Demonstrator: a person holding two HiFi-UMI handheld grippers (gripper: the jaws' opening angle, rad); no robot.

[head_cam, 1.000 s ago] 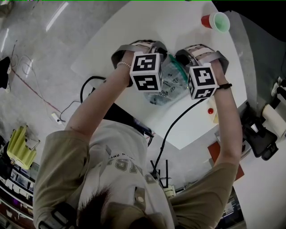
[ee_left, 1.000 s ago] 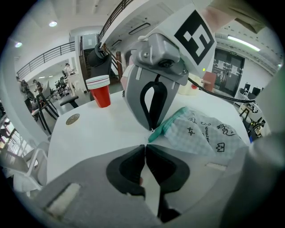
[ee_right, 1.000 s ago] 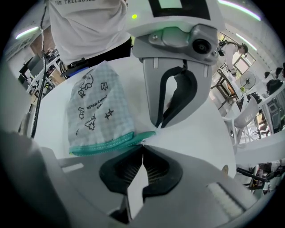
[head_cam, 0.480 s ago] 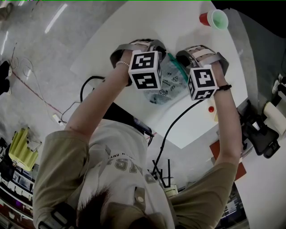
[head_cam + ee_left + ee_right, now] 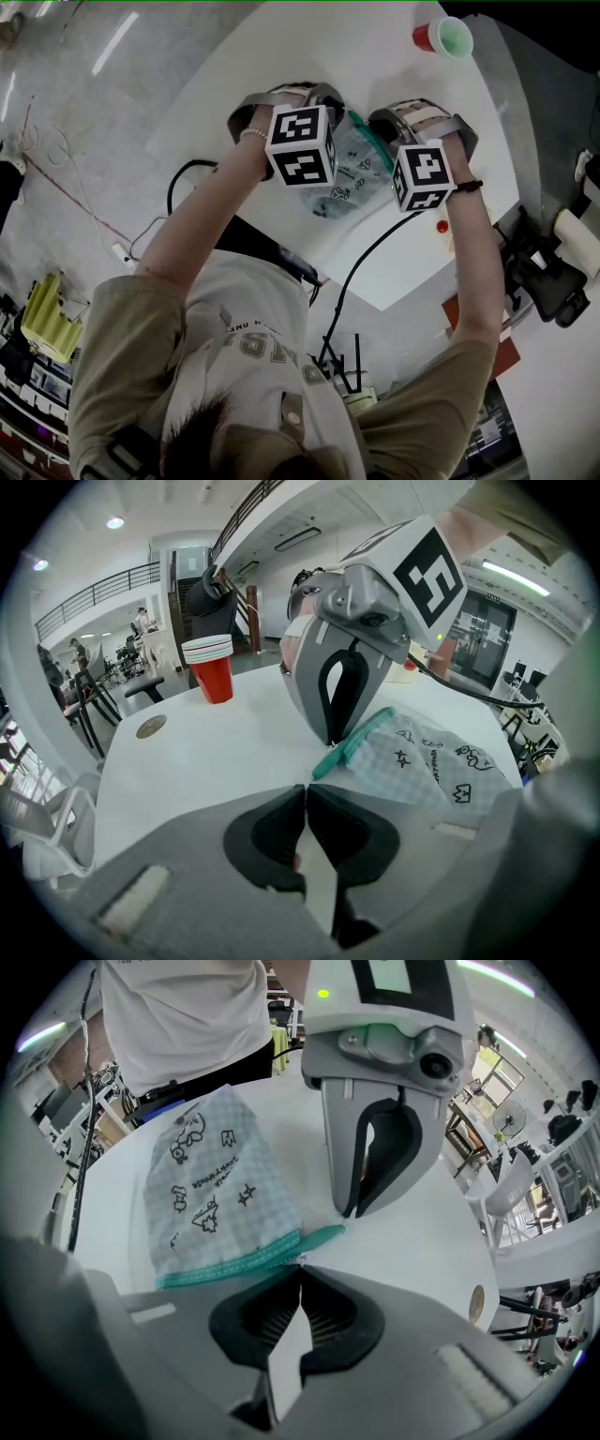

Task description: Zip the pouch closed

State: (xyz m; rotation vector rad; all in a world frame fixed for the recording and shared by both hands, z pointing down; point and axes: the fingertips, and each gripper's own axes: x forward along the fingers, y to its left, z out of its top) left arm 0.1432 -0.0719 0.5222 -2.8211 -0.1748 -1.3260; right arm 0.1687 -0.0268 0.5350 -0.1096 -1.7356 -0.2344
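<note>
- Two grippers are meeting at one corner of the pouch [image 5: 361,173]. The pouch is lying flat on the white desk [image 5: 281,56] between the person's hands, with its printed body reaching back toward the person.
- Left gripper [image 5: 307,787] is pinching with its jaws closed on the loose tip of the teal zipper [image 5: 239,1262], where the strip is sticking out past the fabric. I am reading that as an anchor, holding the strip taut so the cloth is not bunching when the other hand pulls.
- Right gripper [image 5: 300,1267] is pointing steeply down just beside it, with its jaws likewise closed on the zipper strip at that corner. Whether the slider's pull is sitting in that pinch is too small for me to tell, though the pose is suggesting it.
- Both sets of tips are sitting almost touching, so the slider seems to be at one end of its run. I cannot tell which end.
- Red cups [image 5: 214,672] and a small round disc [image 5: 150,727] are standing well apart from the pouch, leaving the zipper's line free.
</note>
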